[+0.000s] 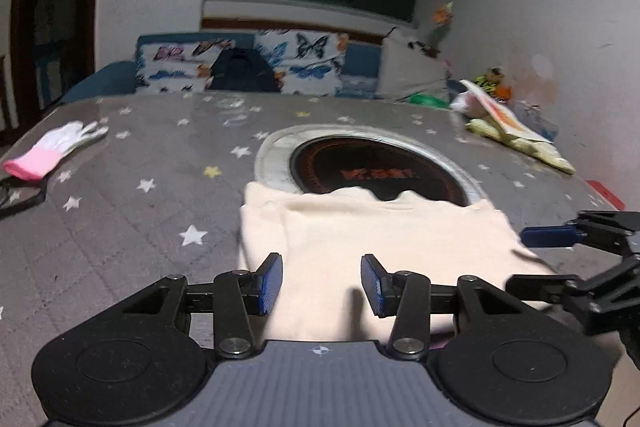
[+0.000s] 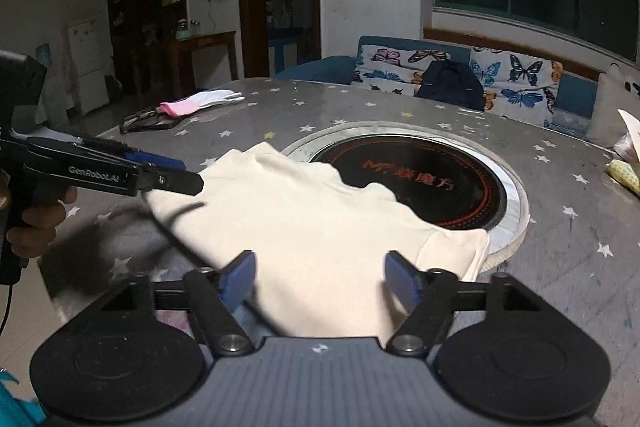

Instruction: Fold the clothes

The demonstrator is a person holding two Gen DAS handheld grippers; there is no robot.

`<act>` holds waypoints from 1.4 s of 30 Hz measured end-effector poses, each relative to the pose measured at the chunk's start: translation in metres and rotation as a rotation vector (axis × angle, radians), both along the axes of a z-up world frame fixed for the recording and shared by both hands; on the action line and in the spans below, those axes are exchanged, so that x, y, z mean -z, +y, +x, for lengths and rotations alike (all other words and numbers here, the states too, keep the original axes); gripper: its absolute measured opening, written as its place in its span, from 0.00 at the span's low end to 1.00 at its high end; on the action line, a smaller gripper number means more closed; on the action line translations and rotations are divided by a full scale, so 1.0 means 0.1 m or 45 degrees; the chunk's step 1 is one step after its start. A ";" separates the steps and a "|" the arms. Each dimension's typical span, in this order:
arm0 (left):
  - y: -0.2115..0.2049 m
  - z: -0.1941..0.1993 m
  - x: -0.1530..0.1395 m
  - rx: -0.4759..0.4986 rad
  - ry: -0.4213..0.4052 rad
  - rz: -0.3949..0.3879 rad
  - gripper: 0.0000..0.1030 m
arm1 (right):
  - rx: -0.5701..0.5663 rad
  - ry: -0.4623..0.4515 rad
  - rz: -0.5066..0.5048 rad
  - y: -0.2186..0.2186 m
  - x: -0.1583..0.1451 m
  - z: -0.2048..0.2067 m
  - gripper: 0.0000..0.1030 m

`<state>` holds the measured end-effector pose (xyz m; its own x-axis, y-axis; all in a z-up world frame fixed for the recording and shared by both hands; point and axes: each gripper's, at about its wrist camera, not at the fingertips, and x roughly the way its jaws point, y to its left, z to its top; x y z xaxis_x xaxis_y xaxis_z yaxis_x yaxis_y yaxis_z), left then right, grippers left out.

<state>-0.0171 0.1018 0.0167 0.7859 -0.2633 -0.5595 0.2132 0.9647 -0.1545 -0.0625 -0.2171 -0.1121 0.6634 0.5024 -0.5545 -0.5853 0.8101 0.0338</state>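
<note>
While the cream garment (image 1: 360,227) lies folded on the table (image 1: 120,227), both claws (image 1: 321,283) (image 2: 320,277) gape wide, holding nothing

Left gripper (image 1: 321,284) with blue-padded fingers spread apart and level, nothing between them, right gripper (image 2: 320,277) likewise spread wide, person's bare hand (image 2: 34,223) wrapped around the left handle

White lettering reading "GenRobot.AI" runs along the black left gripper (image 2: 176,173); orange characters "Mr.焕魔方", partly blurred, mark the round black glass cooktop (image 2: 416,183).
</note>
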 end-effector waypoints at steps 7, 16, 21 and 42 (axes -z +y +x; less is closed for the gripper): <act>0.04 0.11 0.08 -0.037 0.059 -0.007 0.47 | 0.017 0.042 -0.001 0.03 0.10 0.10 0.81; -0.02 0.27 0.08 -0.070 0.092 0.006 0.52 | 0.045 0.028 -0.004 0.11 0.14 0.29 0.97; -0.05 0.29 0.08 -0.084 0.106 0.018 0.66 | 0.073 0.068 0.018 0.07 0.25 0.35 1.00; -0.10 0.36 0.14 -0.172 0.181 0.048 1.00 | 0.068 0.099 0.047 0.05 0.28 0.39 1.00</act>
<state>0.0190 0.0914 0.0030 0.7249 -0.1380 -0.6749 0.0602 0.9887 -0.1375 -0.0237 -0.2120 -0.1404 0.6455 0.4886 -0.5870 -0.5357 0.8375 0.1080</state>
